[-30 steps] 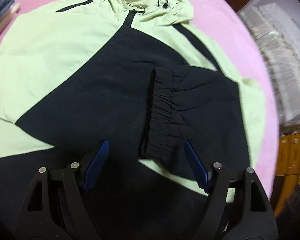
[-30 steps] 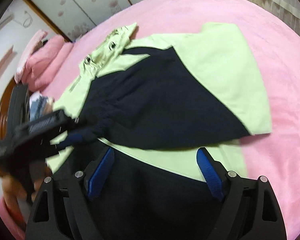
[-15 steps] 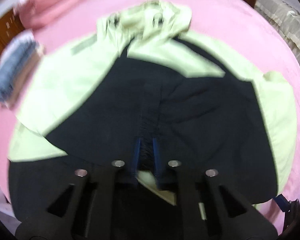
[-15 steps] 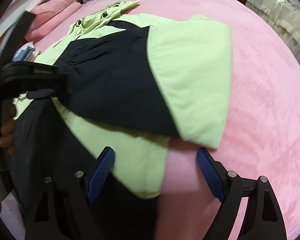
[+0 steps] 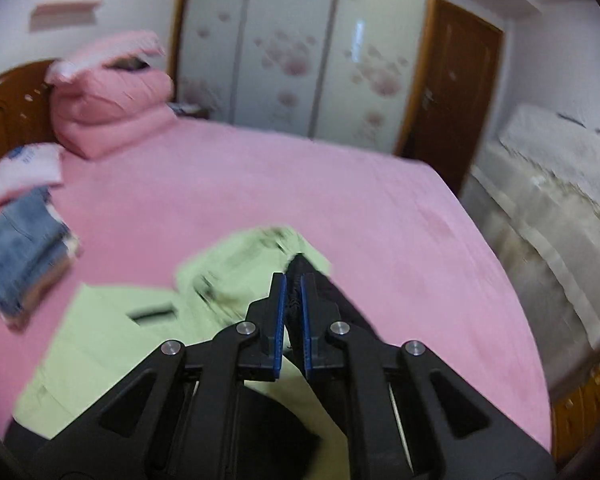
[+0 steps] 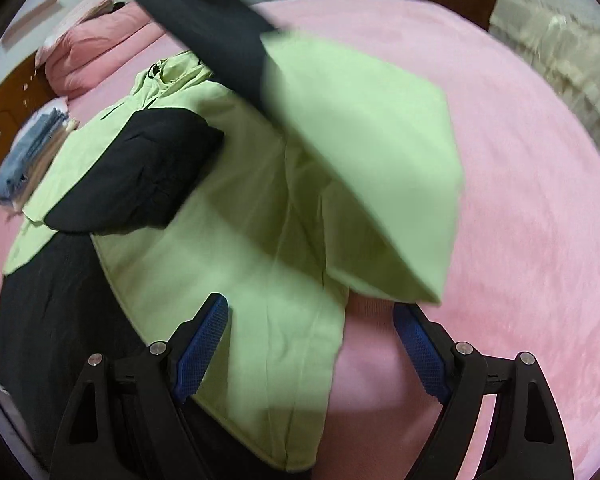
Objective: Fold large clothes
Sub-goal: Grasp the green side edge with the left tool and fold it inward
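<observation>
Jacket [image 6: 268, 216] in pale green and black lies spread on the pink bed [image 6: 520, 184], and one of its sleeves [image 6: 340, 120] is lifted off it into the air. Nearest the right camera, the right gripper [image 6: 312, 344] hangs over the jacket's lower edge with its blue pads wide apart; nothing is between them, only green cloth and pink blanket below. Just beyond, the green panel runs flat with a few long creases, and a black hem band lies along the near left side. The other sleeve [image 6: 140, 176], black at its end, lies folded across the left part of the body. The raised sleeve crosses above the body from right to upper left: its broad green part hangs loose and blurred, casting a shadow on the cloth under it, and its black end climbs out of the top of the picture. In the left camera, the left gripper [image 5: 293, 280] is closed tight on that black sleeve end [image 5: 296, 276], which sticks up between the blue pads. Farther off, the green hood [image 6: 168, 72] with its black cord ends lies toward the head of the bed. Beyond it sit folded jeans [image 5: 20, 248], a pink quilt pile [image 5: 108, 100] and a flowered wardrobe [image 5: 300, 48].
</observation>
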### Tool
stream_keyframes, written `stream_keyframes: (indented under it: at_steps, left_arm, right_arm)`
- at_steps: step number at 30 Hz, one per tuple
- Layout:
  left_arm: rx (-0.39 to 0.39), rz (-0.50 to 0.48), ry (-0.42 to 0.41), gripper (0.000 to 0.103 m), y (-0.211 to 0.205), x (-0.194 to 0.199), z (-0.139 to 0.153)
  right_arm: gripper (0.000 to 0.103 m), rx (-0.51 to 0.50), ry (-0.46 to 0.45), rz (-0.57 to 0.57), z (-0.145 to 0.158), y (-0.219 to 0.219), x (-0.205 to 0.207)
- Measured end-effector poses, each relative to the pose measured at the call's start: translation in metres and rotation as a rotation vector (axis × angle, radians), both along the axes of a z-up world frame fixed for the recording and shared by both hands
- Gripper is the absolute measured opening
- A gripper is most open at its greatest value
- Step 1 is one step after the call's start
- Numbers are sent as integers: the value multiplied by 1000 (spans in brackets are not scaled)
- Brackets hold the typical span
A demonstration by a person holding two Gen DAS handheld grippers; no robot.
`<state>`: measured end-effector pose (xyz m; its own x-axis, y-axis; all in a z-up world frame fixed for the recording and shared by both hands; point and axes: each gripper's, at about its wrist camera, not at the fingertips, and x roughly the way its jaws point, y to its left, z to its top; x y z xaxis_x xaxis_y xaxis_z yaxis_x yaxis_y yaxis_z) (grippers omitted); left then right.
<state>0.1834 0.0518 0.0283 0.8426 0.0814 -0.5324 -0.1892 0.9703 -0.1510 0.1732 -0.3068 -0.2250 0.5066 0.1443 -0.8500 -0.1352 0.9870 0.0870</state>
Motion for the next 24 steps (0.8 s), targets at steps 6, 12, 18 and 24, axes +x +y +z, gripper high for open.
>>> stream_keyframes:
  at_steps: [6, 12, 18, 24]
  left_arm:
    - [141, 192, 98, 5, 71, 4, -37]
    - [138, 279, 373, 5, 120, -11, -135]
    - [47, 277, 426, 5, 133, -49, -190]
    - [48, 249, 425, 5, 134, -41, -178]
  right_arm:
    - [86, -9, -5, -65, -12, -18, 16]
    - [86, -28, -6, -100, -23, -47, 11]
    - [86, 9, -53, -167, -14, -69, 20]
    - [86, 171, 67, -366, -24, -96, 34]
